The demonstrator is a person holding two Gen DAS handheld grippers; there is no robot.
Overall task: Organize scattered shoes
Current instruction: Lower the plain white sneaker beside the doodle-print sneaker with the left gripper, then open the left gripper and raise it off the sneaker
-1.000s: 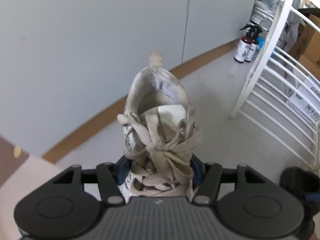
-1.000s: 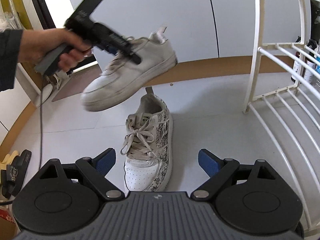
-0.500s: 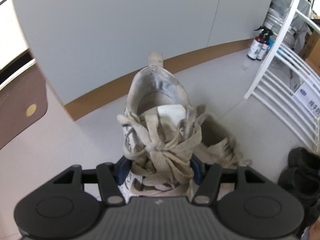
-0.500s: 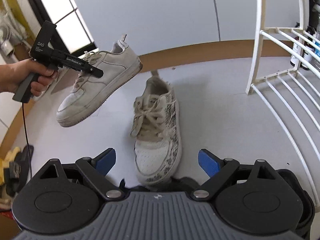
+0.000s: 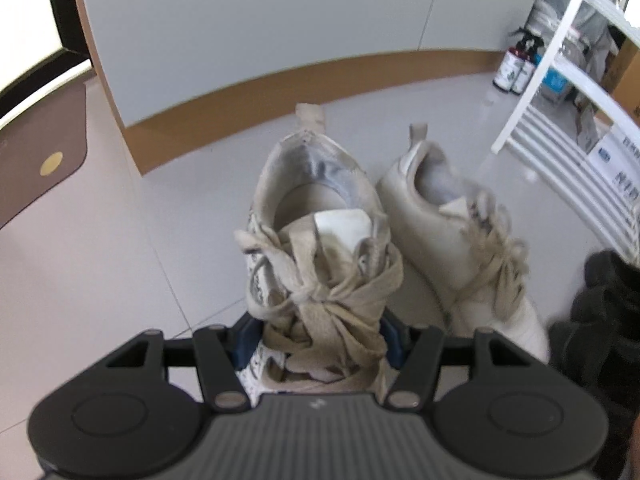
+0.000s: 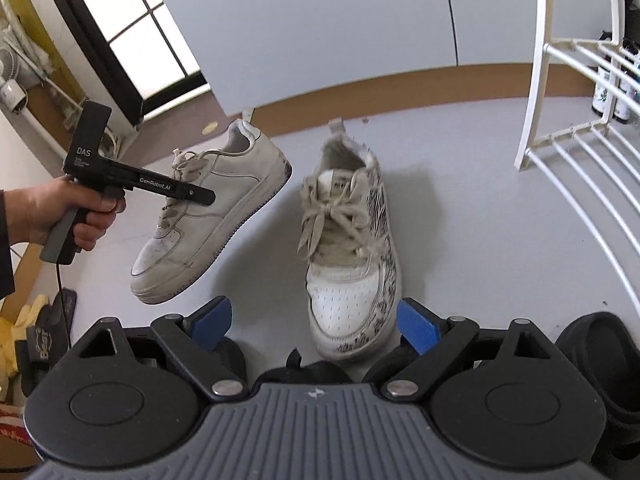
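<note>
On the left, the left gripper (image 6: 200,196) clamps a worn white leather sneaker (image 6: 208,216) aloft, toe toward the viewer, parallel to the matching patterned white sneaker (image 6: 352,256) on the floor, just ahead of the wide-open, empty right gripper (image 6: 316,320).

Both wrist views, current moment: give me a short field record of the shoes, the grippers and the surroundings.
held shoe: white sneaker, off the floor, clamped across its laces by the left gripper
floor shoe: patterned sneaker, flat on the floor, toe towards the right camera
right gripper: open, empty, above the patterned sneaker's toe
rack: white wire rack to the right
other footwear: black shoes at the right gripper's base
hand: on the left gripper's handle
</note>
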